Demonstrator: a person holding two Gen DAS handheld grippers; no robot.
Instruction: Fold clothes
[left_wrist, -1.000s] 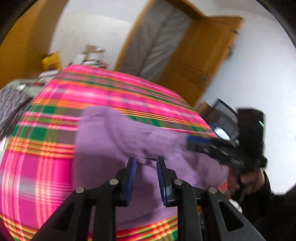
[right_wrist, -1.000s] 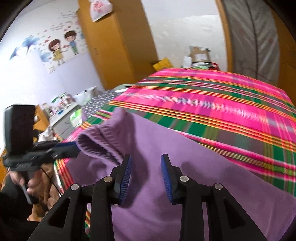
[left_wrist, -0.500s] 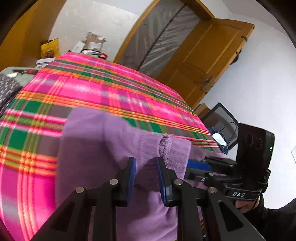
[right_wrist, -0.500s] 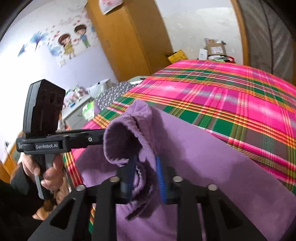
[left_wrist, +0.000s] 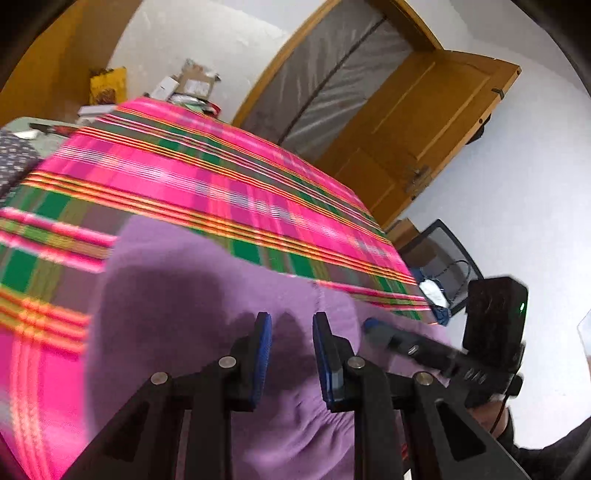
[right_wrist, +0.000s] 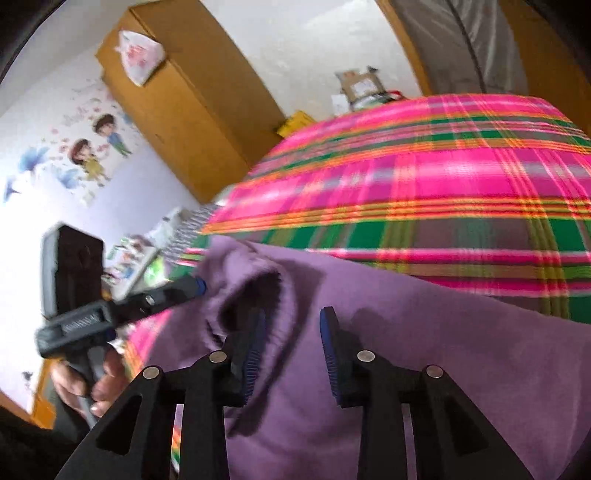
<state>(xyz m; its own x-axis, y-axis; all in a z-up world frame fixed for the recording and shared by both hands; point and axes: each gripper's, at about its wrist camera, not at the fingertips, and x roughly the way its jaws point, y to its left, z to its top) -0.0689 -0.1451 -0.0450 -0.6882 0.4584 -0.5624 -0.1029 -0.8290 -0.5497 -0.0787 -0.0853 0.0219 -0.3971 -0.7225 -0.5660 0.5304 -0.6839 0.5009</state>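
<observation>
A purple garment (left_wrist: 184, 295) lies spread on the pink and green plaid bed cover (left_wrist: 207, 177). My left gripper (left_wrist: 291, 332) hovers just over the cloth, open, with nothing pinched between its blue pads. The right gripper (left_wrist: 369, 326) reaches in from the right beside it. In the right wrist view the garment's ribbed opening (right_wrist: 251, 295) gapes at the near left corner. My right gripper (right_wrist: 291, 332) is over it with its jaws opening; the ribbed edge lies between the pads, which do not press on it. The left gripper (right_wrist: 197, 287) points at that corner from the left.
A wooden door (left_wrist: 424, 122) and a mesh chair (left_wrist: 443, 266) stand right of the bed. A wardrobe (right_wrist: 192, 122) and a cluttered side table (right_wrist: 136, 254) stand left. Boxes (left_wrist: 192, 81) sit past the far end. A person's hand (right_wrist: 103, 384) holds the left gripper's handle.
Half a second ago the right gripper was shut on the raised ribbed edge; now its jaws are apart and the edge has dropped onto the garment. The left gripper's jaws have not changed.
</observation>
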